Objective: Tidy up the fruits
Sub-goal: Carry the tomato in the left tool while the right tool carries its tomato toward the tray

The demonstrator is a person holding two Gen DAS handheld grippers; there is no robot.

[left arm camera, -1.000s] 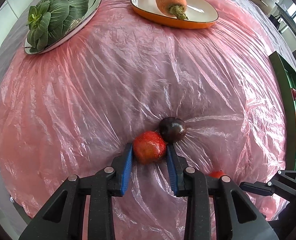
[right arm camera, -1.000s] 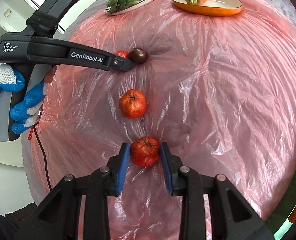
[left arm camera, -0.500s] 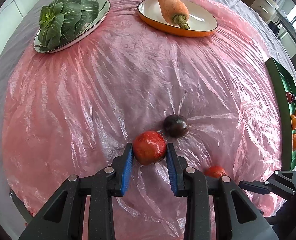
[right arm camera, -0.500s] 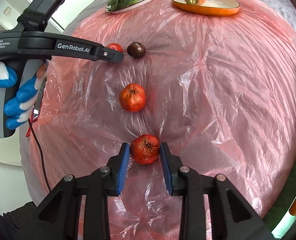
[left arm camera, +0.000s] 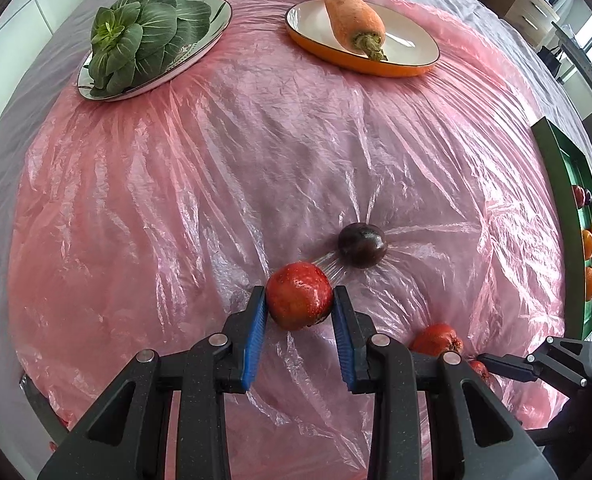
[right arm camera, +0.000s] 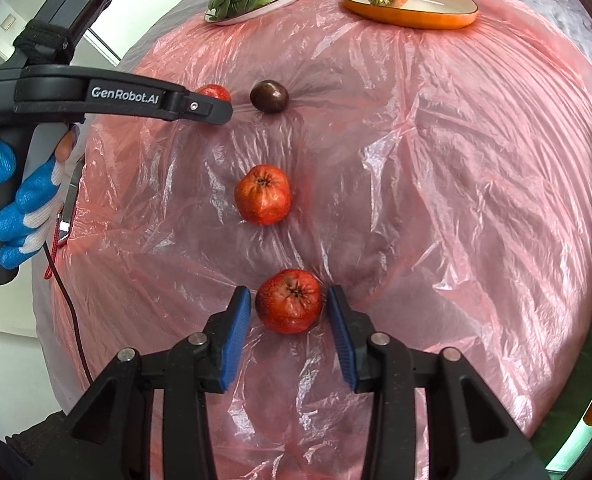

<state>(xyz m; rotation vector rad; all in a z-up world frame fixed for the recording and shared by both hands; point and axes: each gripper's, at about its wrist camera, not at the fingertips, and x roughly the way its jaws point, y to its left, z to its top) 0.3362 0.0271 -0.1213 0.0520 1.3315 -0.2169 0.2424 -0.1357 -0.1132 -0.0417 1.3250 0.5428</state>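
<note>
My left gripper is shut on a red fruit and holds it just above the pink plastic sheet; it also shows in the right wrist view. A dark purple fruit lies just beyond it. My right gripper straddles a second red fruit that rests on the sheet; small gaps show between the fruit and both pads. A third red fruit lies between the two grippers. A green tray with oranges and dark fruits sits at the right edge.
A plate of green leafy vegetable stands at the far left. An orange-rimmed plate with a carrot stands at the far right. The crinkled pink plastic covers the table.
My left gripper has lifted the red fruit up and back, away from the dark purple fruit. My right gripper stays around its red fruit with little change.
</note>
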